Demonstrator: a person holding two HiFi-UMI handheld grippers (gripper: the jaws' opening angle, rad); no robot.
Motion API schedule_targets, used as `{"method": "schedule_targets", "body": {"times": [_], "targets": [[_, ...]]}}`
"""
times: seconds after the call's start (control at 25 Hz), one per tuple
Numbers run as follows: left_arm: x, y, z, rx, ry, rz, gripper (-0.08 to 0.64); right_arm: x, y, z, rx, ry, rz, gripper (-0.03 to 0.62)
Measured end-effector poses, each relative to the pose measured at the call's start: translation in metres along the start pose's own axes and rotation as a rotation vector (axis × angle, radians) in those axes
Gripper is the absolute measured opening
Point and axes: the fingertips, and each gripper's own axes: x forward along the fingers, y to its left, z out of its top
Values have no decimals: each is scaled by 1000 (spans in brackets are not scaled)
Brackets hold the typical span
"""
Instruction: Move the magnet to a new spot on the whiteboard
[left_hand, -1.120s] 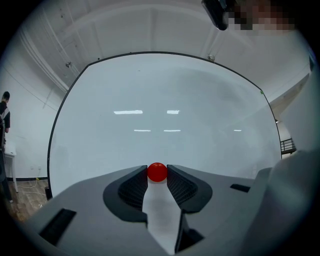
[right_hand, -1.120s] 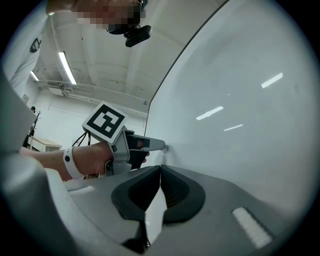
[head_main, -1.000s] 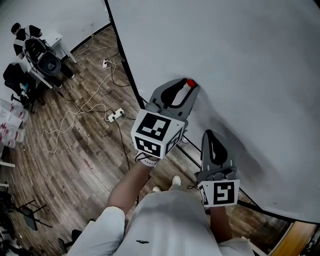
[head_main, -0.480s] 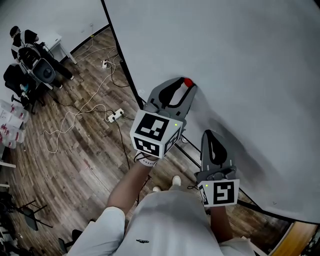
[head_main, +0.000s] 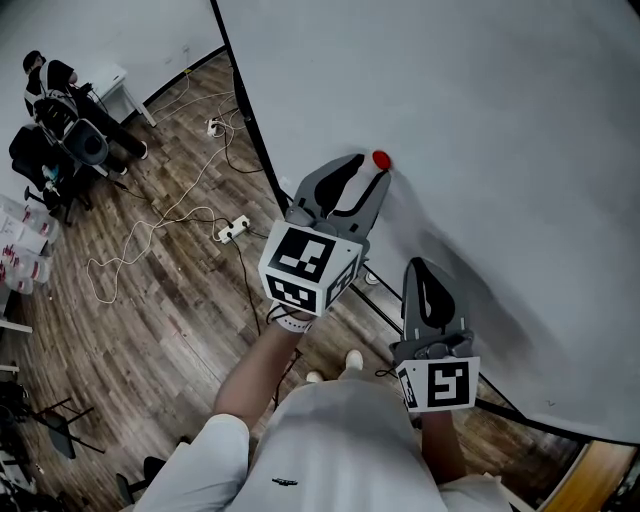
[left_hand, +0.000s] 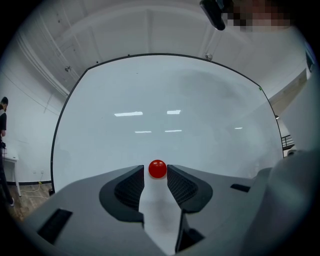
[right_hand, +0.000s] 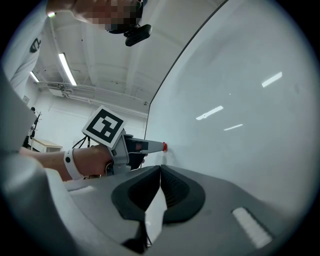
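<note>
A small red magnet (head_main: 381, 160) sits on the whiteboard (head_main: 480, 120). My left gripper (head_main: 372, 172) points at the board with its tips on either side of the magnet. In the left gripper view the magnet (left_hand: 157, 169) lies at the very tips of the left gripper (left_hand: 157, 175); the jaws stand slightly apart, with a thin gap beside the magnet. The right gripper view shows the magnet (right_hand: 164, 146) touching the board at the left gripper's tip. My right gripper (head_main: 424, 270) hangs lower, close to the board, jaws together and holding nothing (right_hand: 160, 172).
The whiteboard's black frame (head_main: 250, 120) runs down to a stand foot (head_main: 370, 278). Cables and a power strip (head_main: 230, 231) lie on the wood floor. People sit at a desk (head_main: 60, 90) far left. Boxes (head_main: 20, 245) stand at the left edge.
The left gripper has drawn back a little from the board. More of the magnet now shows beyond the jaw tips. The right gripper has not moved.
</note>
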Motion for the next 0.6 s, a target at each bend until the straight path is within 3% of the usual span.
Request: {"method": "schedule_targets", "body": {"times": [0.32, 0.6], "targets": [[-28, 1, 3, 2, 4, 16, 109, -5, 4, 13, -13, -8, 1, 9], [-69, 14, 6, 13, -9, 81, 59, -1, 10, 19, -21, -22, 8, 9]]}}
